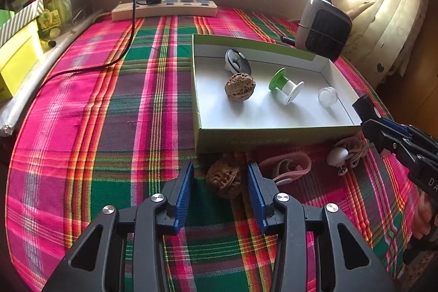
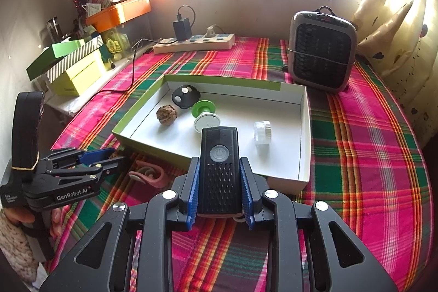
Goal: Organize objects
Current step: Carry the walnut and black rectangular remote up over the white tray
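Note:
A green-sided box (image 1: 260, 138) with a white floor holds a walnut (image 1: 240, 86), a green and white spool (image 1: 284, 85), a small clear jar (image 1: 327, 96) and a black round disc (image 1: 236, 62). In front of the box a second walnut (image 1: 224, 179) lies on the plaid cloth. My left gripper (image 1: 221, 166) is open around it, its pads apart from the shell. My right gripper (image 2: 219, 163) is shut on a black device with a power button (image 2: 219, 155), held over the box's near corner. A pink looped item (image 1: 287, 167) and a white ball on a cord (image 1: 338, 156) lie beside the walnut.
A power strip (image 1: 164, 8) with a charger stands at the back, and its black cable (image 1: 120, 59) trails across the cloth to the left. A small heater (image 2: 323, 51) sits behind the box on the right. Yellow boxes (image 2: 79, 75) are stacked at the left edge.

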### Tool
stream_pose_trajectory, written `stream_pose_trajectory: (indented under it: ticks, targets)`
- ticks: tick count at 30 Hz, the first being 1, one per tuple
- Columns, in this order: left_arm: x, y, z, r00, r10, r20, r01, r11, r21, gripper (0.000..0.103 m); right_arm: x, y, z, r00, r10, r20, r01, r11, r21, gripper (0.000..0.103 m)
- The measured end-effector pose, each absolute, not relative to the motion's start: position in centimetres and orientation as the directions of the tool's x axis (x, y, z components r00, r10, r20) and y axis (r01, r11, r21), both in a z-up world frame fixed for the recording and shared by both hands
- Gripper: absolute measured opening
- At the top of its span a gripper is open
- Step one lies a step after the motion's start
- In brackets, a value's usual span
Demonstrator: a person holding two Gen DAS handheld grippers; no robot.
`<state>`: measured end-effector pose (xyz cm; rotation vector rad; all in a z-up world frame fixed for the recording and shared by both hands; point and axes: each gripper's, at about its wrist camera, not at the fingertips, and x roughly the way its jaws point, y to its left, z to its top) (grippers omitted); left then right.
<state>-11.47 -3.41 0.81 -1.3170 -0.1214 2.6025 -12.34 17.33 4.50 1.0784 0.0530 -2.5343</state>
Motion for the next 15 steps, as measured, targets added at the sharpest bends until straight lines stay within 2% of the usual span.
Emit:
stream_pose_trajectory:
  ticks: [3, 5, 15]
  targets:
    - [-11.42, -3.24, 0.81, -0.578, 0.220, -0.786, -0.159, -0.975, -0.156, 0.034, -12.31, 17.31, 4.44, -0.630, -0.333, -0.702, 0.362, -0.925, 0.115, 0.028]
    - [-11.39, -3.14, 0.79, -0.580, 0.211, -0.787, -0.159, -0.977, -0.144, 0.027, -12.27, 17.31, 4.45, -0.631, -0.333, -0.701, 0.361, -0.925, 0.114, 0.028]
    - [-11.20, -3.10, 0.88, -0.585, 0.194, -0.787, -0.157, -0.980, -0.125, 0.026, -12.22, 17.20, 4.38, -0.629, -0.333, -0.702, 0.363, -0.925, 0.113, 0.028]
